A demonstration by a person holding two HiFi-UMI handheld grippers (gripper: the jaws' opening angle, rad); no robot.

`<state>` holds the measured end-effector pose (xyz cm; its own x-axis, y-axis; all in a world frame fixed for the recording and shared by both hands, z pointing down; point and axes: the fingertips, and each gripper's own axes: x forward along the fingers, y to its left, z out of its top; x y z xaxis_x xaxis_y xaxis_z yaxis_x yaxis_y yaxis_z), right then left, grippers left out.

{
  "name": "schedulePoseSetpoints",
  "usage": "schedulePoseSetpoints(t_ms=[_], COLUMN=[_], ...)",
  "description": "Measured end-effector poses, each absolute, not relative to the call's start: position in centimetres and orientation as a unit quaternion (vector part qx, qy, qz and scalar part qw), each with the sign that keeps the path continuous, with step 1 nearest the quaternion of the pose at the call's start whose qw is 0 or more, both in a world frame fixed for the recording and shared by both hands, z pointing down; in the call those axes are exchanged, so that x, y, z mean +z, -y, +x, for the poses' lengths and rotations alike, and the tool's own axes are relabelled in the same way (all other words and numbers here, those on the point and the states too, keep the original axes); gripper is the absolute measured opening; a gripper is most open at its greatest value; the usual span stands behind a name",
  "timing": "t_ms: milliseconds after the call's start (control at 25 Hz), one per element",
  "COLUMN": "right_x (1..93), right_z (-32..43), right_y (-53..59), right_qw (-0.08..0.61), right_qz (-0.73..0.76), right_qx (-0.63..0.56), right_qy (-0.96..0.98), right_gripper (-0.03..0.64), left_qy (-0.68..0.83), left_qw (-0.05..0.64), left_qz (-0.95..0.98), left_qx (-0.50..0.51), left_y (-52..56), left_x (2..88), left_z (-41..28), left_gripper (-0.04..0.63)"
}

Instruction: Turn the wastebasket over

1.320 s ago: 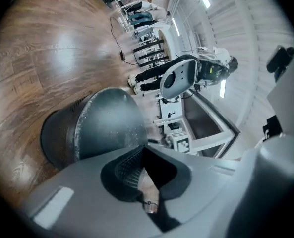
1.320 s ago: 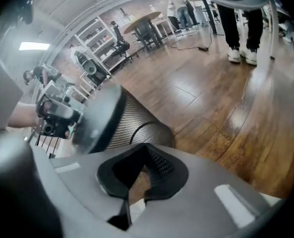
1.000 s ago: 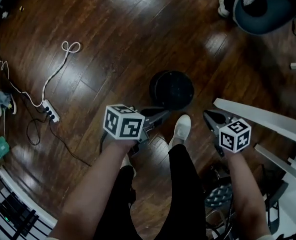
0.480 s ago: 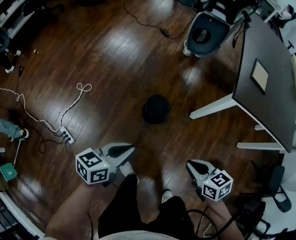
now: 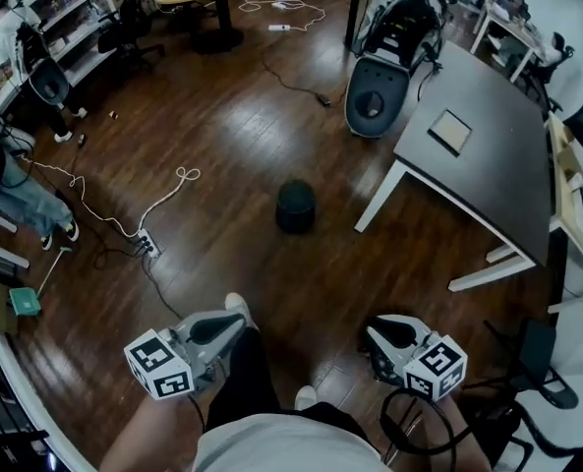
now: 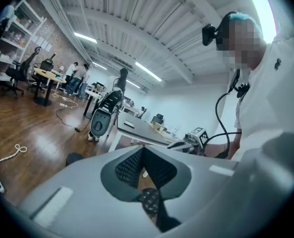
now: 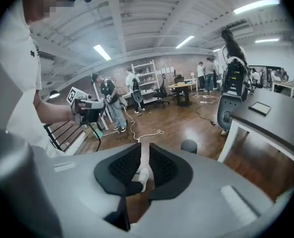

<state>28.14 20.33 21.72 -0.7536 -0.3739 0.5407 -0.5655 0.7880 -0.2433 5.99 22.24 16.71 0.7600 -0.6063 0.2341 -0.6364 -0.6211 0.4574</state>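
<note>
The black wastebasket [image 5: 296,206] stands alone on the wooden floor, its closed rounded end up, well ahead of my feet. It shows small in the left gripper view [image 6: 73,158] and in the right gripper view [image 7: 189,146]. My left gripper [image 5: 234,324] is held high at the lower left, its jaws shut with nothing in them [image 6: 143,152]. My right gripper [image 5: 375,330] hangs at the lower right; its jaws have just been opening to a narrow gap, and only floor and a shoe show through it [image 7: 144,157]. Both grippers are far from the basket.
A dark table [image 5: 478,155] on white legs stands to the right of the basket. A grey machine [image 5: 375,87] sits behind it. A white power strip [image 5: 145,244] with cables lies to the left. People stand at the far left, near shelves.
Both grippers have drawn back and up, away from the wastebasket. The head view has risen, so the basket looks small and far. The right jaws have parted slightly.
</note>
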Motion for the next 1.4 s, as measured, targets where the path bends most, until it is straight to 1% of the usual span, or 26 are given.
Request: schedulePoseSetpoints(t_ms=[120, 240, 440, 560, 720, 920, 1080, 1400], right_x=[19.1, 16.1, 13.4, 12.6, 12.1, 10.8, 9.6, 8.5], right_z=[31.4, 33.1, 34.8, 35.5, 34.1, 31.5, 30.2, 25.9], right_y=[-23.7, -25.7, -28.8, -31.1, -33.8, -35.4, -36.7, -40.0], right_qw=[0.223, 0.199, 0.166, 0.156, 0.165, 0.166, 0.161, 0.174], right_qz=[0.259, 0.273, 0.288, 0.291, 0.276, 0.267, 0.271, 0.263], right_qx=[0.185, 0.163, 0.145, 0.144, 0.133, 0.117, 0.103, 0.086], right_qy=[0.921, 0.927, 0.932, 0.933, 0.937, 0.942, 0.943, 0.945], right_gripper=[0.069, 0.088, 0.103, 0.111, 0.121, 0.121, 0.12, 0.118], left_qy=[0.362, 0.382, 0.394, 0.382, 0.373, 0.374, 0.372, 0.37], left_qw=[0.261, 0.253, 0.199, 0.178, 0.162, 0.163, 0.151, 0.141], left_qz=[0.894, 0.889, 0.896, 0.905, 0.912, 0.912, 0.915, 0.918], left_qx=[0.025, 0.017, 0.049, 0.052, 0.05, 0.038, 0.043, 0.03], left_y=[-27.0, -29.4, -31.4, -32.9, -35.1, -37.3, -38.6, -42.0], left_x=[14.3, 11.9, 9.5, 8.4, 7.7, 7.7, 7.6, 6.8], left_z=[8.0, 8.3, 10.1, 11.6, 12.0, 10.6, 9.9, 6.9], left_gripper=[0.0, 0.0, 0.0, 0.0, 0.0, 0.0, 0.0, 0.0])
